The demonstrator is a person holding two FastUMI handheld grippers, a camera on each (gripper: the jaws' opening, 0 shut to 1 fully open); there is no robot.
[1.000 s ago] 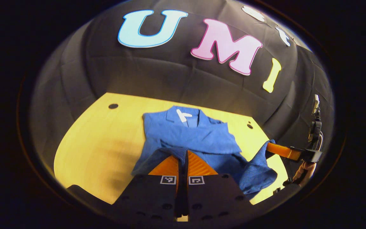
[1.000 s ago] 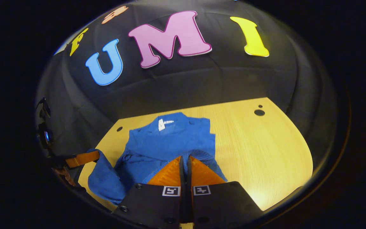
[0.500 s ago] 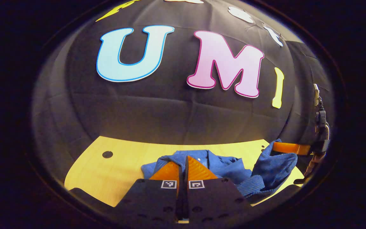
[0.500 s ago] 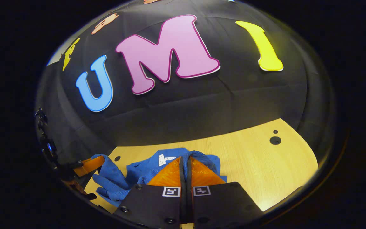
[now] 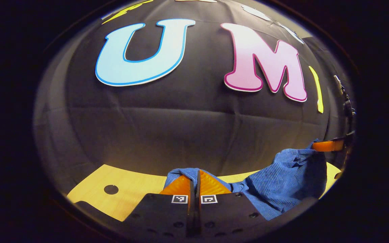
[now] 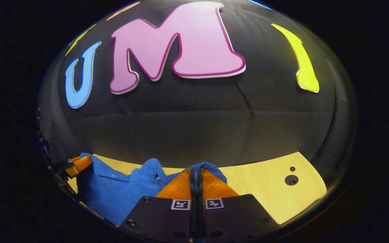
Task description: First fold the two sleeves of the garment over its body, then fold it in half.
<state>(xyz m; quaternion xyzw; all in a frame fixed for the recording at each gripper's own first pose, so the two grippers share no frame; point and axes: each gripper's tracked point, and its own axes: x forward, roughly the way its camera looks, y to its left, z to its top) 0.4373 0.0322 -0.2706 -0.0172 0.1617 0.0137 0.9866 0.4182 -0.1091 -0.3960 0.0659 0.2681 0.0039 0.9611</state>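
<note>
We had both tools, left tool (image 5: 195, 175) and right tool (image 6: 197, 172), clenched on the blue garment's (image 5: 282, 182) edge above the bench (image 6: 258, 175); we judged level, matched travel would fold it evenly.

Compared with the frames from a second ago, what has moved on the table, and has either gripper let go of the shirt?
Both grippers carried the near hem of the blue woven shirt forward toward its collar; the body and collar, seen flat a second ago, are now hidden behind the lifted cloth. Neither let go: the left gripper and the right gripper stay shut on the fabric. The pale wooden table is unchanged.
</note>
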